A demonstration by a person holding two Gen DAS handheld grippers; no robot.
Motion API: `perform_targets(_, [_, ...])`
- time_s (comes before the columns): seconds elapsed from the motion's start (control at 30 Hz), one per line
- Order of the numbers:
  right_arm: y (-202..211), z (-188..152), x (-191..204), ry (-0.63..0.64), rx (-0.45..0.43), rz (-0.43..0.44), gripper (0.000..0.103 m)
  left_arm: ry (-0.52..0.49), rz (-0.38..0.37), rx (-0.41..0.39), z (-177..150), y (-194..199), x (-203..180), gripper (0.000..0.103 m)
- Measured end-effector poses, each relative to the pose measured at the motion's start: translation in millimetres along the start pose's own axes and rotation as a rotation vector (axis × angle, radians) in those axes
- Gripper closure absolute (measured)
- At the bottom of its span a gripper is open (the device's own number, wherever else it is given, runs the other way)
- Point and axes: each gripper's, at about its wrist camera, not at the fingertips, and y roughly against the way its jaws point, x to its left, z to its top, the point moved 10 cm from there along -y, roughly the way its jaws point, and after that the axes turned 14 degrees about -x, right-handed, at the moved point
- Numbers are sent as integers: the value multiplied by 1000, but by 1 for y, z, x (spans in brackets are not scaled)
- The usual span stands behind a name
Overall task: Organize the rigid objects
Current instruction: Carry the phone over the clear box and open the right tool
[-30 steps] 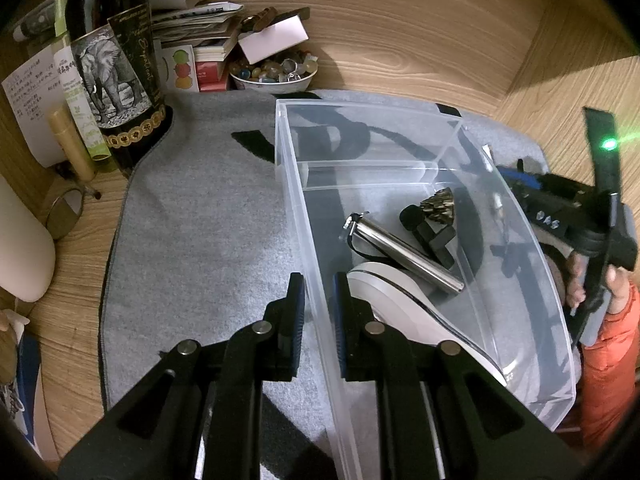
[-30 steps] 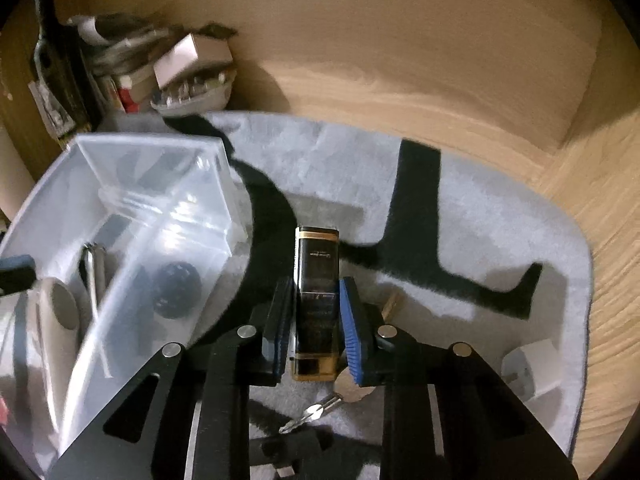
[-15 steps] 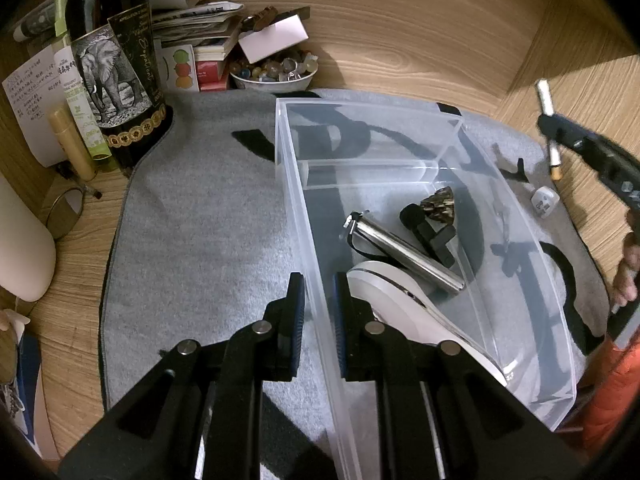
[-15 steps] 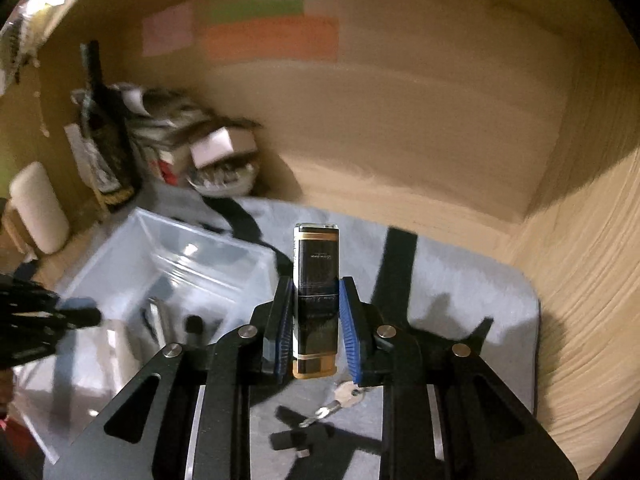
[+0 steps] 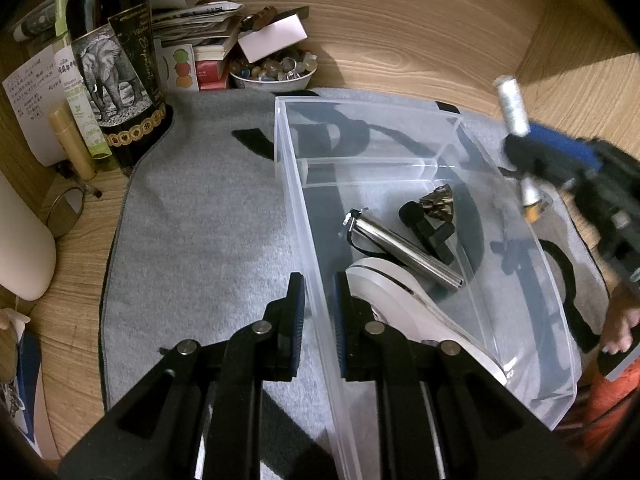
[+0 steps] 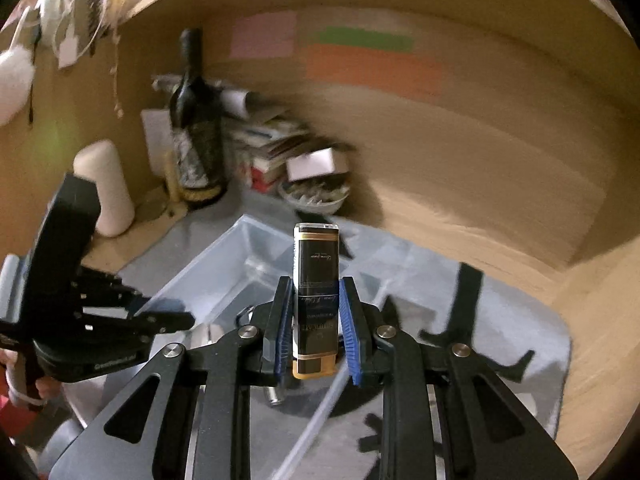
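My left gripper is shut on the left wall of a clear plastic bin that stands on a grey mat. In the bin lie a steel cylinder, a black and brass piece and a white rounded object. My right gripper is shut on a black and gold lighter, held upright above the bin's right side. In the left wrist view the right gripper is blurred over the bin's right rim.
A wine bottle, a bowl of stones, stacked books and papers stand at the back left against the wooden wall. A white cylinder lies at the left. A key-like piece lies on the mat below the right gripper.
My right gripper has lifted the lighter off the mat and carried it left, over the bin. My left gripper has kept its hold on the bin wall.
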Motion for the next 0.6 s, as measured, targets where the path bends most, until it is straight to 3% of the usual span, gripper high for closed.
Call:
perform_targets(0.3, [-41, -40, 8, 14, 157, 31, 82, 4, -1, 2, 0, 0, 0, 90])
perform_targets(0.6, [-43, -47, 13, 55, 189, 28, 82, 2, 0, 3, 0, -1, -1, 90])
